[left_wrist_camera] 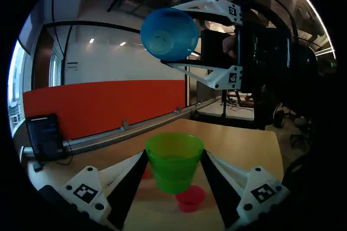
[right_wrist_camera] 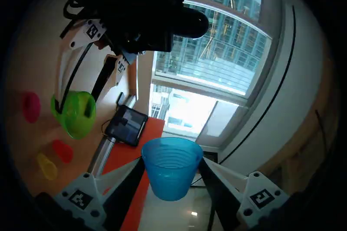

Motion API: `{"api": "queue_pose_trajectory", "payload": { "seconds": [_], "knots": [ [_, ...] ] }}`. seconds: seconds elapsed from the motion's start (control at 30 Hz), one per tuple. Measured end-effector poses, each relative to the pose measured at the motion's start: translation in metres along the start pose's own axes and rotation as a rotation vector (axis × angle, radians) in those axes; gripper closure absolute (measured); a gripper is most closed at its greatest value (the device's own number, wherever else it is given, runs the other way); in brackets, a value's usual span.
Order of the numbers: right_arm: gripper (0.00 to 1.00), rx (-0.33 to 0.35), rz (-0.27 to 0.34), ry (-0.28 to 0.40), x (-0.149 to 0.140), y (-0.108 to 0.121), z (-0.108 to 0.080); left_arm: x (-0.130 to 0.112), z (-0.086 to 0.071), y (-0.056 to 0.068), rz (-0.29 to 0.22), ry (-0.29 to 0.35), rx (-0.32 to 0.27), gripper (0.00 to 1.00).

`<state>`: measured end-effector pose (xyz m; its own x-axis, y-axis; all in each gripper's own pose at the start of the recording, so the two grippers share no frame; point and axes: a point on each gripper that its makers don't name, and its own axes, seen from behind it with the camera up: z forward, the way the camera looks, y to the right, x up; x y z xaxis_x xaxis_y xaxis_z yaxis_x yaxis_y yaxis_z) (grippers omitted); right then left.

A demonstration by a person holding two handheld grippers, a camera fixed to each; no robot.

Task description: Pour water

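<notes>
— Holding what in the left gripper (left_wrist_camera: 173, 156)?

— Clenched on the green cup (left_wrist_camera: 174, 168), with a finger pressed to each side. Upright, mouth up, just above the table (left_wrist_camera: 243, 140).

— And in the right gripper (right_wrist_camera: 171, 162)?

— Gripping the blue cup (right_wrist_camera: 171, 174) the same way, tight on its wall from both sides. Up above the green cup and somewhat beyond it, well apart, and not over its mouth as far as can be judged.

— Lying how?

— Tipped onto its side. Long axis about level, with the base turned back toward the green cup and the mouth facing away. Probably needs bringing in over the green cup's rim and turning mouth-down toward it; could spill past it otherwise.

— Which to move, then?

— The right one, most likely. Better to hold the green cup steady underneath.

— Anything hard to make out?

— Can't see into the blue cup, so can't tell about water in it. Maybe a faint level line inside the green cup, but unsure. Just below the green cup, a small pink cup (left_wrist_camera: 190, 197) on the table, partly hidden behind it. Near the green cup in the right gripper view, a red cup (right_wrist_camera: 63, 151) and a yellow cup (right_wrist_camera: 47, 166). Well left of the green cup, a tablet (left_wrist_camera: 45, 138).
</notes>
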<state>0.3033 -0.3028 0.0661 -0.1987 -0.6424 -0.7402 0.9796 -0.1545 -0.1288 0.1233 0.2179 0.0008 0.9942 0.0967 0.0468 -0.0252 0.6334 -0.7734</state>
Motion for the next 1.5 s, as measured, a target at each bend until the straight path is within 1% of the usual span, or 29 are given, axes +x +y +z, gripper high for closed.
{"api": "queue_pose_trajectory", "payload": {
  "seconds": [0.07, 0.17, 0.3, 0.5, 0.7, 0.87, 1.1, 1.2, 1.3, 1.4, 1.5],
  "knots": [
    [0.10, -0.002, 0.034, -0.001, 0.000, -0.002, 0.000, 0.001, 0.000, 0.000, 0.000, 0.001, 0.001, 0.14],
    [0.10, -0.010, 0.143, -0.004, -0.003, -0.005, -0.001, 0.002, -0.001, 0.000, 0.003, 0.002, 0.002, 0.14],
    [0.10, -0.013, 0.336, -0.009, -0.008, -0.009, -0.004, 0.003, -0.003, 0.000, 0.006, 0.004, 0.004, 0.14],
    [0.10, -0.014, 0.609, -0.017, -0.016, -0.019, -0.011, 0.005, -0.004, -0.001, 0.010, 0.005, 0.008, 0.14],
    [0.10, -0.008, 0.887, -0.016, -0.012, -0.032, -0.022, 0.006, -0.004, -0.004, 0.013, 0.006, 0.017, 0.14],
    [0.10, 0.002, 1.101, -0.018, -0.010, -0.042, -0.029, 0.007, -0.005, -0.005, 0.012, 0.006, 0.019, 0.14],
    [0.10, 0.039, 1.432, -0.018, -0.005, -0.055, -0.034, 0.009, -0.008, -0.009, 0.024, 0.005, 0.027, 0.14],
    [0.10, 0.054, 1.556, -0.013, -0.004, -0.057, -0.037, 0.008, -0.009, -0.012, 0.022, 0.005, 0.032, 0.14],
    [0.10, 0.056, 1.638, -0.010, -0.007, -0.059, -0.040, 0.008, -0.011, -0.014, 0.022, 0.004, 0.037, 0.14],
    [0.10, 0.048, 1.668, -0.025, -0.012, -0.063, -0.044, 0.007, -0.012, -0.018, 0.025, 0.000, 0.046, 0.14],
    [0.10, 0.047, 1.669, -0.045, -0.017, -0.072, -0.049, 0.004, -0.015, -0.021, 0.025, -0.004, 0.054, 0.14]
  ]
}}
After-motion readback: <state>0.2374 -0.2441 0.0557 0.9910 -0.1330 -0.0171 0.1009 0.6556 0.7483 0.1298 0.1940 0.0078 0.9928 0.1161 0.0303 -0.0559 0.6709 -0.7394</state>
